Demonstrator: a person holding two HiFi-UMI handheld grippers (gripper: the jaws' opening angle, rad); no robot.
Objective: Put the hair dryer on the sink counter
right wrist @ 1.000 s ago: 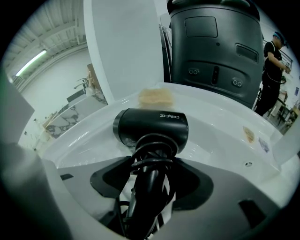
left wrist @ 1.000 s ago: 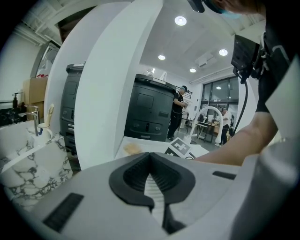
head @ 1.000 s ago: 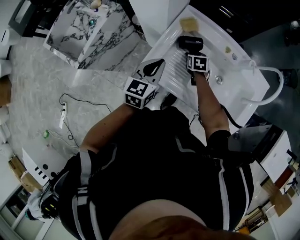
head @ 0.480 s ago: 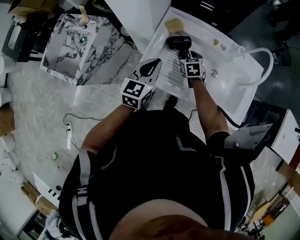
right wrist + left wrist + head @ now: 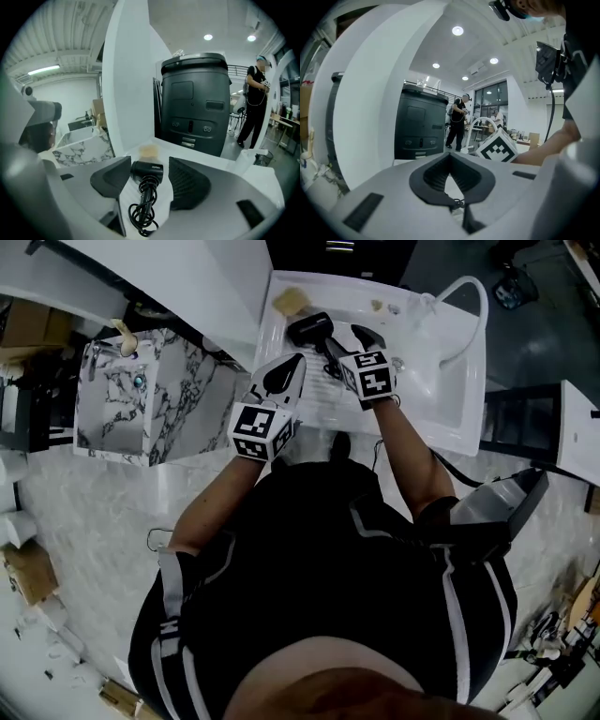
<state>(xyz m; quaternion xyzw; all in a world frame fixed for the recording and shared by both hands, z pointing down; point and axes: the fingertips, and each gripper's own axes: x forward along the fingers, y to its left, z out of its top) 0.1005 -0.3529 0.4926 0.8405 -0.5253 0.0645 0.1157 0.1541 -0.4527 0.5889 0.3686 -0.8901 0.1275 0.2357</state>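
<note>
A black hair dryer (image 5: 309, 327) lies on the white sink counter (image 5: 281, 338), its cord (image 5: 330, 360) coiled toward me. In the right gripper view the hair dryer (image 5: 147, 171) rests on the counter between the spread jaws, with a gap on each side. My right gripper (image 5: 349, 345) (image 5: 150, 161) is open just behind it. My left gripper (image 5: 286, 371) (image 5: 450, 155) hovers over the counter's near left edge with its pads together and nothing held; a bit of cord (image 5: 457, 204) shows below them.
A tan sponge (image 5: 291, 301) (image 5: 149, 151) lies just beyond the dryer. The basin and a white arched faucet (image 5: 466, 294) are to the right. A marble-patterned cabinet (image 5: 141, 395) stands left of the counter. A dark grey bin (image 5: 194, 103) and a standing person (image 5: 255, 101) are beyond.
The head view has swung, so the counter now sits at top centre. The dryer lies on the counter, and the right gripper stays close behind it. The left gripper stays at the counter's edge.
</note>
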